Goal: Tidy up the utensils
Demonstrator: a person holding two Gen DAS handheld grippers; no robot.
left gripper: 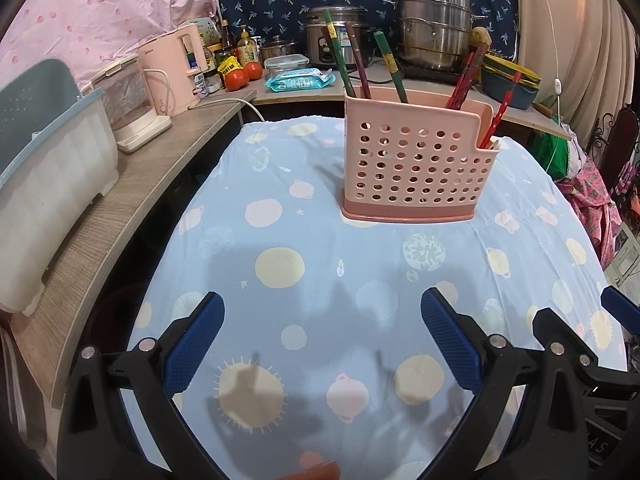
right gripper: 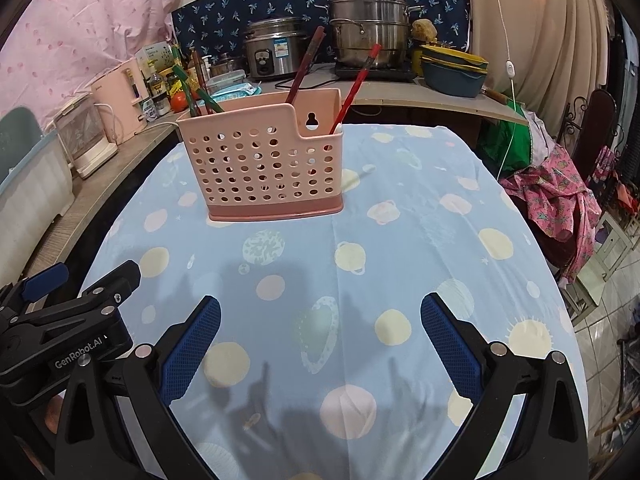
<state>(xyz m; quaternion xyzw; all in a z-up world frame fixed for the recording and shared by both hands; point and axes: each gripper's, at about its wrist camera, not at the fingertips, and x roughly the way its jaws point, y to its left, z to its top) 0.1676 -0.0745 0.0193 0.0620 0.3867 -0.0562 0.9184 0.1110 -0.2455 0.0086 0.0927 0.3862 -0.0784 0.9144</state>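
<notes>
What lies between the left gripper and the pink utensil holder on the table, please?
Only bare planet-print tablecloth separates the open left gripper from the pink utensil holder, as the left wrist view shows.

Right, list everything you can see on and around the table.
utensil holder: one, pink, perforated, upright on the tablecloth
chopsticks: about six, green and red, standing in the holder
tablecloth: one, light blue with planets, covering the table
kettle: one, pink, left counter
tomatoes: two, red, back counter
wipes pack: one, teal, back counter
rice cooker: one, silver, back counter
steamer pot: one, steel, stacked, back counter
bin: one, white and blue-grey, far left
left claw: black with blue pads, open, empty, above the cloth
right claw: black with blue pads, open, empty, above the cloth
</notes>
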